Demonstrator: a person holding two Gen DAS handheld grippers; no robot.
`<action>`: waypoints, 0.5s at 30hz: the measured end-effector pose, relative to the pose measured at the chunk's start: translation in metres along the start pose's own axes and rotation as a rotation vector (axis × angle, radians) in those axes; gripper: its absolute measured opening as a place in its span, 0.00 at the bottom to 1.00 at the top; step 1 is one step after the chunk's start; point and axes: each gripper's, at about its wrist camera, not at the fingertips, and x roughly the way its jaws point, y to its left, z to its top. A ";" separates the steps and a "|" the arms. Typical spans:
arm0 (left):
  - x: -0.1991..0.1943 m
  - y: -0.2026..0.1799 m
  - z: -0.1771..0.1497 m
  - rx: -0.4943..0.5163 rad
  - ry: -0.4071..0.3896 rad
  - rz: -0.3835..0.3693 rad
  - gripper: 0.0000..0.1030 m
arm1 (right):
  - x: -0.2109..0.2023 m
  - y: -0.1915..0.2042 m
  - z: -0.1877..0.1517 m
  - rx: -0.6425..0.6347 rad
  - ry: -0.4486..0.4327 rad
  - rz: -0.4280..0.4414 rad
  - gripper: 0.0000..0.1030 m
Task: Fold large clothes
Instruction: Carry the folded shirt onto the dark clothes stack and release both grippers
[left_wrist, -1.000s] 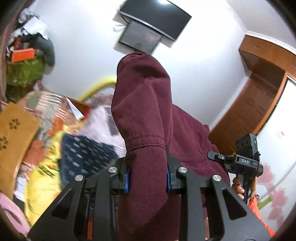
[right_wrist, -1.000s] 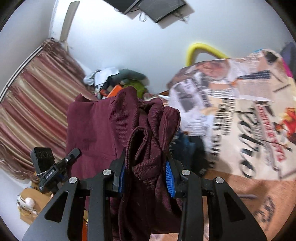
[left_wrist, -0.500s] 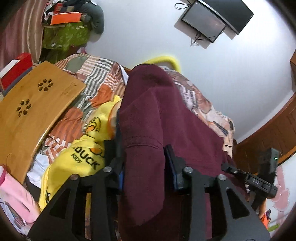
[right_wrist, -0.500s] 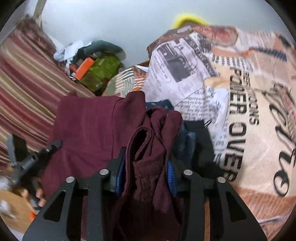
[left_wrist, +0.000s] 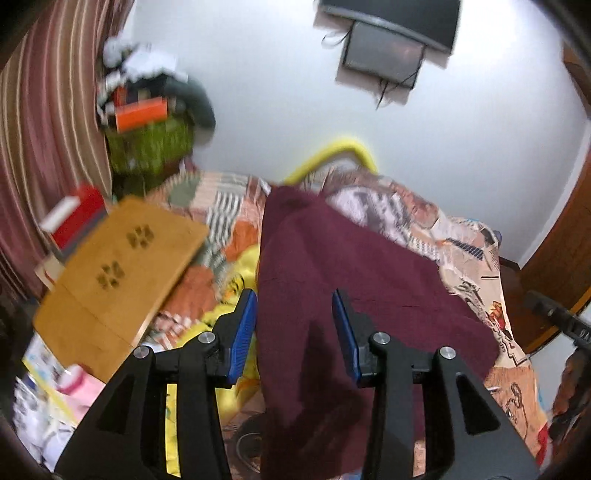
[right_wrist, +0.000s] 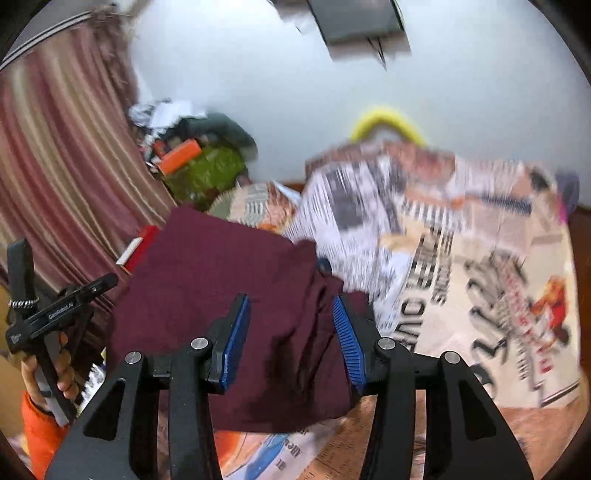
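Observation:
A large maroon garment (left_wrist: 351, 280) lies spread on the bed, its near edge running between the blue pads of my left gripper (left_wrist: 293, 325). The left jaws stand apart with a gap on both sides of the cloth, so it is open. In the right wrist view the same maroon garment (right_wrist: 221, 280) lies on the bedsheet and under my right gripper (right_wrist: 290, 328), whose jaws are also spread wide and open. The left gripper (right_wrist: 55, 314) shows at the left, held in a hand.
The bed has a newspaper-print sheet (right_wrist: 461, 258). A yellow garment (left_wrist: 236, 291) lies left of the maroon one. A wooden lap table (left_wrist: 118, 273) and red box (left_wrist: 74, 214) sit at the left. A striped curtain (right_wrist: 55, 147), cluttered pile (left_wrist: 151, 110) and wall TV (left_wrist: 388, 33) stand beyond.
Both grippers lowered the maroon garment onto the bed and opened, letting it go. The cloth, bunched between the pads before, now lies spread flat.

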 end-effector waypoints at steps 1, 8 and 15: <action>-0.018 -0.006 0.000 0.017 -0.031 0.000 0.39 | -0.016 0.008 -0.001 -0.029 -0.039 -0.006 0.43; -0.145 -0.049 -0.018 0.136 -0.270 -0.015 0.39 | -0.126 0.048 -0.015 -0.109 -0.293 0.074 0.43; -0.243 -0.081 -0.067 0.184 -0.484 -0.021 0.40 | -0.195 0.079 -0.049 -0.162 -0.474 0.126 0.43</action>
